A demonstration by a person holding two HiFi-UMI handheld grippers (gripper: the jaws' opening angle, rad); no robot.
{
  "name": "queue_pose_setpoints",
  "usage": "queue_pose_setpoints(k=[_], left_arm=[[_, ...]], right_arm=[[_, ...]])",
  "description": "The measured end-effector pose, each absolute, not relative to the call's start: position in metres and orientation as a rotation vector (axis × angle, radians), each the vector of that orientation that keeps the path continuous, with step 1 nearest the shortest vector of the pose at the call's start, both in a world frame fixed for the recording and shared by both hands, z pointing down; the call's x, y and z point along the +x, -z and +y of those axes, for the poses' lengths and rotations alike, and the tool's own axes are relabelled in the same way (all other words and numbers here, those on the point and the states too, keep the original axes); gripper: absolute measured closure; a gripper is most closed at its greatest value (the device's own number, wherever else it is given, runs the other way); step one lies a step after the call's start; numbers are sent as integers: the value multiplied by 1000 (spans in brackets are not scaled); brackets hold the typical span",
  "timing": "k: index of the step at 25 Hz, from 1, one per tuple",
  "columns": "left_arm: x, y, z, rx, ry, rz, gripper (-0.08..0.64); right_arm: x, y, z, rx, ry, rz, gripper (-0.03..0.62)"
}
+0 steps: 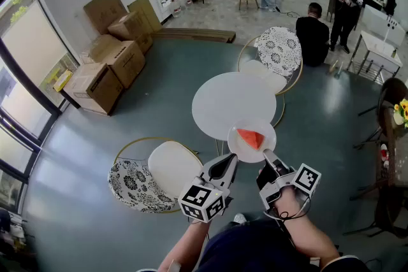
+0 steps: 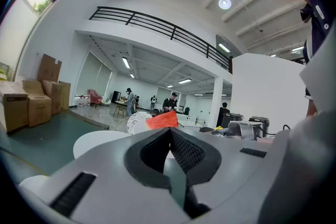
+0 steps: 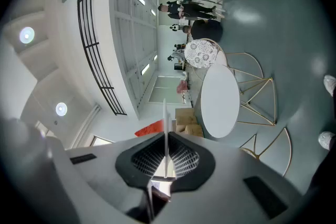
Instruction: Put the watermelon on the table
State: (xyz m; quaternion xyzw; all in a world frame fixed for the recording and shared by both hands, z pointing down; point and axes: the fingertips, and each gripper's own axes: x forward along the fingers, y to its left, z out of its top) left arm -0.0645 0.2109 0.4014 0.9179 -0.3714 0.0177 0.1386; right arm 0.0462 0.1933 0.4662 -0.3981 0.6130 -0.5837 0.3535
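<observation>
Red watermelon (image 1: pixel 250 137), white plate (image 1: pixel 239 148). White table (image 1: pixel 223 102) at its 12 o'clock. Chair (image 1: pixel 131 185) at 8 o'clock: black-and-white floral print. Boxes (image 1: pixel 105 67) at 10 o'clock: brown. Floor (image 1: pixel 83 150): grey-teal.

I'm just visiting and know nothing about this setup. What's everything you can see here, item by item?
table: one, white and round, middle of the floor
plate: one, white, at the table's near edge, its rim pinched in the right gripper
watermelon slice: one, red, lying on the plate
chairs: two, white seats with gold wire frames and black-and-white patterned backs, one near left, one beyond the table
cardboard boxes: several, brown, stacked by the left wall
people: several, dark clothes, far right of the room
right gripper: one, grey, jaws closed on the plate
left gripper: one, grey, jaws together, tip by the plate's rim
</observation>
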Motion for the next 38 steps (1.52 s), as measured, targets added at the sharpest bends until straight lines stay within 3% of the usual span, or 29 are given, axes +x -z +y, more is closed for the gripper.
queue_pose_setpoints(k=[21, 38], left_arm=[[-65, -408, 214, 2667, -81, -1036, 555], [-55, -425, 149, 2614, -106, -1094, 555]], right_arm=[[51, -469, 190, -1048, 1487, 1558, 575], [68, -482, 108, -1061, 1516, 1594, 575]])
